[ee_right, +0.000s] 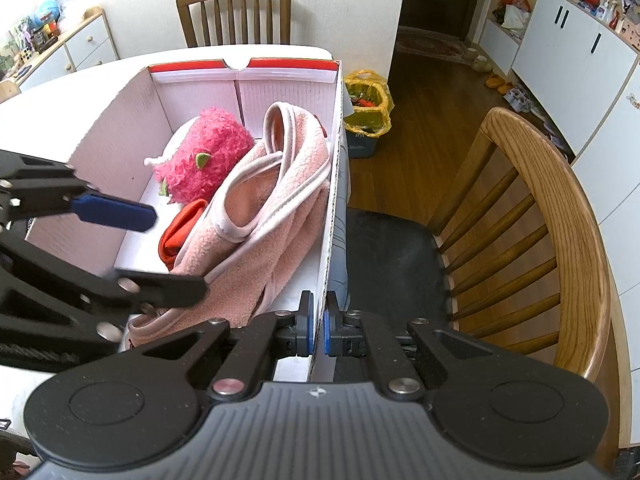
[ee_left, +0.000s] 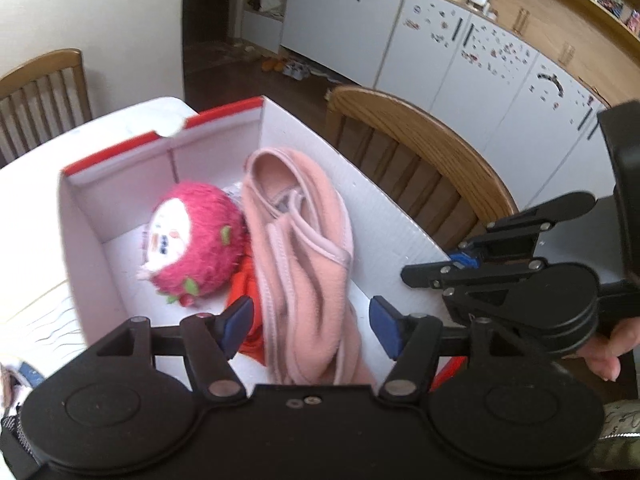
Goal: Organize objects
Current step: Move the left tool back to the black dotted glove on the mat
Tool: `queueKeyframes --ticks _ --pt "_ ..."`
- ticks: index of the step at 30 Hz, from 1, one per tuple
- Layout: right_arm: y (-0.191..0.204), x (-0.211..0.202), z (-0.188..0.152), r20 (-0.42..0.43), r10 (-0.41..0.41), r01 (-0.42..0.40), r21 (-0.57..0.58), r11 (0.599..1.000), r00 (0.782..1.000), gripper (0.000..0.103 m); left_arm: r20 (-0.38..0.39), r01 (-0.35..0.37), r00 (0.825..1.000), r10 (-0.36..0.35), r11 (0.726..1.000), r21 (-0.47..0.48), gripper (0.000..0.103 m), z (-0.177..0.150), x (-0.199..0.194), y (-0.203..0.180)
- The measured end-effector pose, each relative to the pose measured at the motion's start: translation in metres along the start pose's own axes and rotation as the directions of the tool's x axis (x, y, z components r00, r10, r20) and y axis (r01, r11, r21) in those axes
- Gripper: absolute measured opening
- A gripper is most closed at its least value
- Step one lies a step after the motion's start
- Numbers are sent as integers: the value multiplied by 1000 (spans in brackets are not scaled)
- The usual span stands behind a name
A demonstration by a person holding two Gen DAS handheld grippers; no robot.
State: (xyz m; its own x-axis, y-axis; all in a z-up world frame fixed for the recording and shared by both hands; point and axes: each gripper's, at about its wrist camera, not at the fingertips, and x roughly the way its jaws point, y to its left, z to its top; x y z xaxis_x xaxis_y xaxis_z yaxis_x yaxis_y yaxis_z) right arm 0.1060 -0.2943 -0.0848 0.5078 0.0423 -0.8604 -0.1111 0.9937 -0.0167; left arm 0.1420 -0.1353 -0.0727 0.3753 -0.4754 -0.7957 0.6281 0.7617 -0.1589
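Note:
A white cardboard box (ee_left: 80,232) (ee_right: 120,120) with a red rim stands on the table. Inside lie a pink plush toy (ee_left: 196,240) (ee_right: 204,156), a pink fleece garment (ee_left: 304,248) (ee_right: 272,208) and a red cloth (ee_left: 244,284) (ee_right: 180,236) partly under the fleece. My left gripper (ee_left: 310,326) (ee_right: 160,248) hovers over the near end of the box, open, its blue pads on either side of the fleece without pressing it. My right gripper (ee_right: 318,324) (ee_left: 460,260) is shut on the box's right wall near the front corner.
A wooden chair (ee_right: 552,220) (ee_left: 420,140) with a dark seat stands right beside the box. Another chair (ee_right: 236,12) is behind the white table (ee_right: 60,84). A bin with a yellow bag (ee_right: 366,108) sits on the floor. A hand (ee_left: 604,356) holds the right gripper.

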Motion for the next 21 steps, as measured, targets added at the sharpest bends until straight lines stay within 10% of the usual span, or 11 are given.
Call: queueKeyframes --ticks 21 --pt "1 0 0 -1 -5 5 -10 1000 1000 4 147 -172 968 201 967 -189 99 0 -67 38"
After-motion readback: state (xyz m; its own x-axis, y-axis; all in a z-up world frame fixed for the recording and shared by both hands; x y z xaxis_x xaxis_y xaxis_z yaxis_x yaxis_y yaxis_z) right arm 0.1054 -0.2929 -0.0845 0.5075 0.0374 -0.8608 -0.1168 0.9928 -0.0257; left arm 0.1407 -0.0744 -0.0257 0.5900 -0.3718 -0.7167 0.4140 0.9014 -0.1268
